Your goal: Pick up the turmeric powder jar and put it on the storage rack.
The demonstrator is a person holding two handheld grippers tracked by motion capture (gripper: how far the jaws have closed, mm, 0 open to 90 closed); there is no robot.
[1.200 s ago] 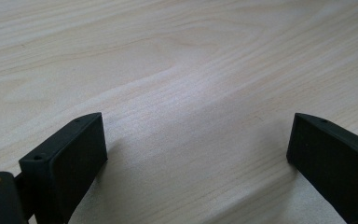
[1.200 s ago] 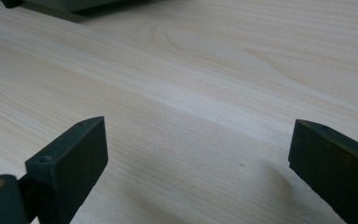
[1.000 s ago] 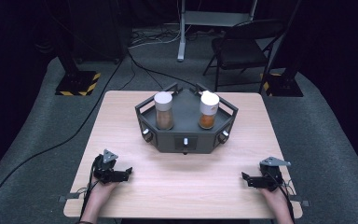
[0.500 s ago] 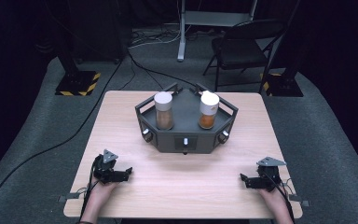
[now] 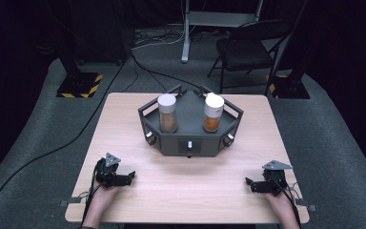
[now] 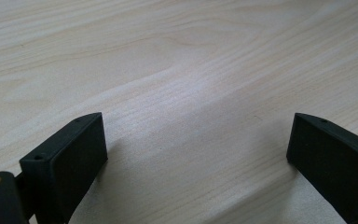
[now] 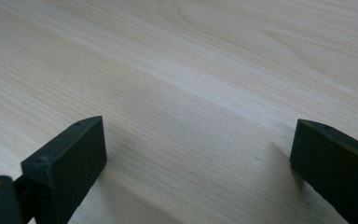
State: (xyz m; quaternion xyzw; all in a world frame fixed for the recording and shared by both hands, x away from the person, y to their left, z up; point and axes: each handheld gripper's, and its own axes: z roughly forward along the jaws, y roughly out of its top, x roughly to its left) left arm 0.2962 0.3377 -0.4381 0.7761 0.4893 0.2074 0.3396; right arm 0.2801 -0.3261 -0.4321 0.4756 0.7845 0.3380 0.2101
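My left gripper (image 5: 130,177) rests on the wooden table (image 5: 190,195) near its front left and points right. Its jaws stand wide open over bare wood, as the left gripper view (image 6: 196,135) shows. Near the front right lies my right gripper (image 5: 249,184), pointing left. Its jaws have just been opening and stand wide apart with nothing between them (image 7: 198,140). At the table's far middle sits a dark angular tray (image 5: 190,144) with two white-lidded jars. One jar (image 5: 167,114) holds brown contents, the other jar (image 5: 212,114) orange.
The tray has knobs along its front wall. Bare wood lies between the two grippers and the tray. Beyond the table stand a black chair (image 5: 248,50), a metal stand (image 5: 187,33) and bases with yellow-black stripes (image 5: 78,86) on grey carpet.
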